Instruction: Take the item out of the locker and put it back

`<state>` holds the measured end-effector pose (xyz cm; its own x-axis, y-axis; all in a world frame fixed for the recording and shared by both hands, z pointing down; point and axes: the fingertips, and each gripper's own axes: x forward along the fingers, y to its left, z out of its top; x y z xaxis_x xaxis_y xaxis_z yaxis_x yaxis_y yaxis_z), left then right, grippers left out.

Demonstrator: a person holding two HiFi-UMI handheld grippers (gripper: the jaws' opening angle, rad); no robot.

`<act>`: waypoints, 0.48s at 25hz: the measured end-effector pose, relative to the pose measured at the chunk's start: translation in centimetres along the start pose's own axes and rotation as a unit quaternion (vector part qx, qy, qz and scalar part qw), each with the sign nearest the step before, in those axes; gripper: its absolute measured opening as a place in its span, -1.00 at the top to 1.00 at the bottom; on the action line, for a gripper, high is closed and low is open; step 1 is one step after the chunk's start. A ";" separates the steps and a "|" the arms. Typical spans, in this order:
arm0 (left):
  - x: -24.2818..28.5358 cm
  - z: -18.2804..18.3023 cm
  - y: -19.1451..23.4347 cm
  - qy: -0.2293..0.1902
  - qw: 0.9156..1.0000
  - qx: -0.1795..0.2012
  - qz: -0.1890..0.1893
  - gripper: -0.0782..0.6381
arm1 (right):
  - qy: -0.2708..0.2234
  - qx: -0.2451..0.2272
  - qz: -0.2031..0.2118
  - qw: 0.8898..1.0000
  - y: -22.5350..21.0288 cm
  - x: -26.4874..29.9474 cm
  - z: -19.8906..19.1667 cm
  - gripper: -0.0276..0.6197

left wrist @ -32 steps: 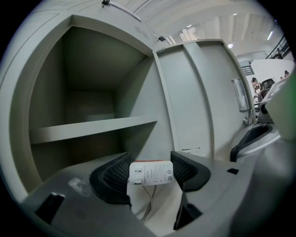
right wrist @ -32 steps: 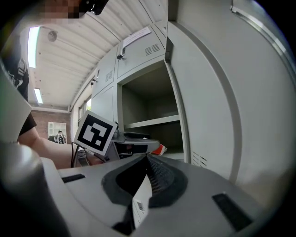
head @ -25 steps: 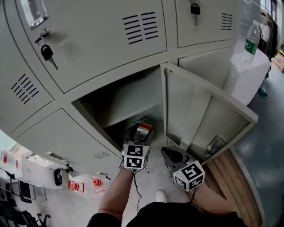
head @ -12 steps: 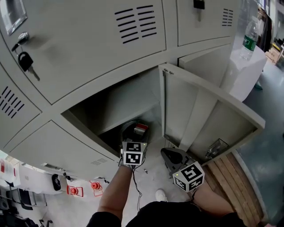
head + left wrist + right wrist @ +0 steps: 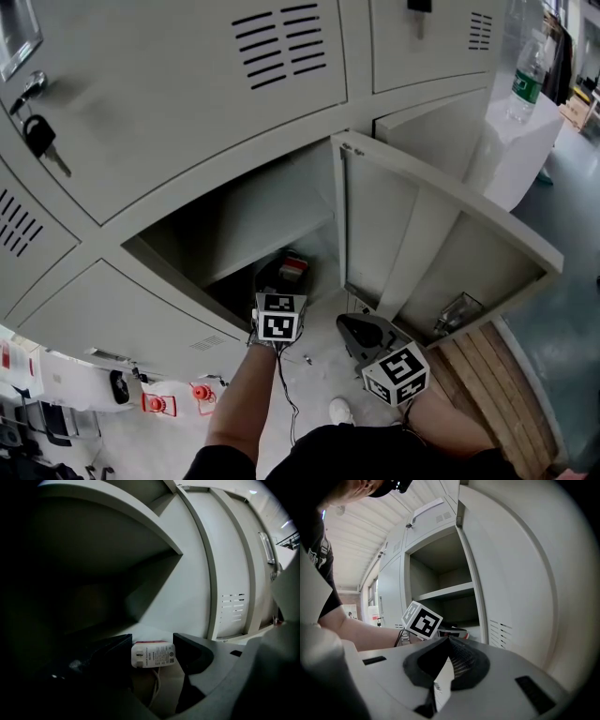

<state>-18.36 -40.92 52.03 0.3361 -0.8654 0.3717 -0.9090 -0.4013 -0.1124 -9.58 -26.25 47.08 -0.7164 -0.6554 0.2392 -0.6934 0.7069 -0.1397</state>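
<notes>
Holding the charger at the mouth of the open locker, floor of the compartment just ahead

My left gripper point(image 5: 284, 278) is clamped on the white charger point(image 5: 153, 654), a jaw touching each end, so its long side runs crosswise from jaw to jaw and its cable point(image 5: 154, 681) trails down toward me. It sits inside the locker point(image 5: 234, 211), low under the shelf point(image 5: 117, 524), with the dark rear of the compartment straight ahead along the jaws. I cannot tell whether it rests on the floor or hangs just above it. My right gripper point(image 5: 443, 670) is squeezed closed on nothing, waiting outside beside the open door point(image 5: 412, 225), so the left one is much the nearer and, I judge, the one to set the charger down or draw it out.
</notes>
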 end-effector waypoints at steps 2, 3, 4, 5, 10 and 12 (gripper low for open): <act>0.0 0.2 0.2 -0.005 1.000 0.005 0.003 0.01 | 0.000 0.000 -0.001 1.000 0.0 -0.1 0.0 0.76; 0.0 0.1 0.2 -0.003 1.000 0.007 0.006 0.01 | 0.000 0.001 -0.001 1.000 0.0 -0.1 -0.1 0.76; -0.1 -0.1 0.2 0.001 1.000 0.008 0.008 0.00 | 0.000 0.002 -0.002 1.000 0.0 -0.2 -0.1 0.76; -0.1 -0.2 0.1 0.003 1.000 0.009 0.007 0.01 | 0.001 0.003 -0.002 1.000 0.0 -0.2 -0.2 0.76; 0.2 -1.0 -0.8 0.010 1.000 0.021 -0.003 0.01 | 0.001 0.004 -0.005 1.000 -0.1 -0.7 -0.2 0.76; 0.2 -1.0 -1.0 0.006 0.999 0.032 -0.003 0.00 | 0.001 0.004 -0.005 1.000 0.0 -0.8 -0.2 0.76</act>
<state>-17.65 -40.36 53.09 0.3383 -0.8593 0.3837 -0.8892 -0.4254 -0.1686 -8.94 -25.66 47.10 -0.7097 -0.6616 0.2421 -0.7007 0.6987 -0.1446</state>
